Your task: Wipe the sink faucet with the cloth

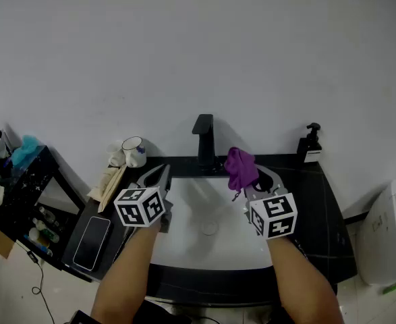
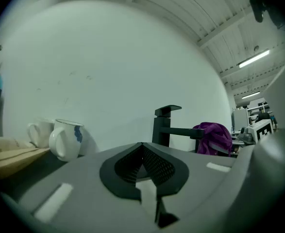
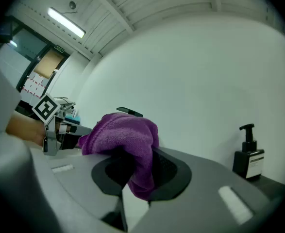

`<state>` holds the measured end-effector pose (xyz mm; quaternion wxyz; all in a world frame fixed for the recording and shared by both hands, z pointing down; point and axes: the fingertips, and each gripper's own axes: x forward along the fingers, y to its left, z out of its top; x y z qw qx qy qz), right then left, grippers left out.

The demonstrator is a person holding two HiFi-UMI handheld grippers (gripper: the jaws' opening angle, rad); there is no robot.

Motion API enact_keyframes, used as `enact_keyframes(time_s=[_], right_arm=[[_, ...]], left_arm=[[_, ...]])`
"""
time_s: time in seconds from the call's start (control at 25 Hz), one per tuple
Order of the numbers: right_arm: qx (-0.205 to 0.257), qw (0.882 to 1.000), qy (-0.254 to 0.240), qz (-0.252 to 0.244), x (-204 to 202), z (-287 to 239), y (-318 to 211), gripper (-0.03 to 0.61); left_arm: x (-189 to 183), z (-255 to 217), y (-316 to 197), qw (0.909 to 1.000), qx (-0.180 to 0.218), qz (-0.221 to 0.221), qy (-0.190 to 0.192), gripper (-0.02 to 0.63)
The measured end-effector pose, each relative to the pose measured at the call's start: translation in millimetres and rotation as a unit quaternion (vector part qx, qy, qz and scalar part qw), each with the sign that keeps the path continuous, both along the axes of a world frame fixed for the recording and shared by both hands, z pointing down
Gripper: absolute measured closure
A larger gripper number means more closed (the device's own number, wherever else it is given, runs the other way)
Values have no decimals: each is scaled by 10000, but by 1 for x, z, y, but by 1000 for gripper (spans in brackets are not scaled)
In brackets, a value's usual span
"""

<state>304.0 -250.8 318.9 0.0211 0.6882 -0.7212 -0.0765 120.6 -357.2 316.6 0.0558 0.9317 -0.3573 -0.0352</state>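
Note:
The black faucet (image 1: 204, 140) stands at the back rim of the white sink (image 1: 184, 241). A purple cloth (image 1: 240, 168) hangs bunched just right of the spout, and my right gripper (image 1: 246, 183) is shut on it. In the right gripper view the cloth (image 3: 125, 140) drapes over the jaws and hides most of the faucet (image 3: 129, 112). My left gripper (image 1: 162, 171) hovers over the sink's left rim, shut and holding nothing. In the left gripper view the faucet (image 2: 165, 126) is ahead, and the cloth (image 2: 214, 137) sits at its spout end, to the right.
A white mug (image 1: 134, 151) and wooden pieces sit on the black counter (image 1: 319, 208) at the left, and a phone (image 1: 93, 241) lies nearer me. A black soap dispenser (image 1: 310, 144) stands at the back right. A dark shelf (image 1: 22, 194) is at the far left, a white bin (image 1: 386, 231) at the right.

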Motion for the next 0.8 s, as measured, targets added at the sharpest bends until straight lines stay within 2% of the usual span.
enact_keyframes(time_s=[0.36, 0.56, 0.8], right_arm=[[-100, 9999, 82, 51, -1, 3, 0, 508], [-211, 9997, -30, 108, 1, 6, 5, 505], [-259, 9997, -30, 10, -14, 9, 13, 505]], left_arm=[[2, -1, 2, 10000, 48, 18, -32, 595], [5, 0, 5, 9998, 146, 31, -163, 597], [3, -3, 5, 9997, 192, -7, -152, 595]])
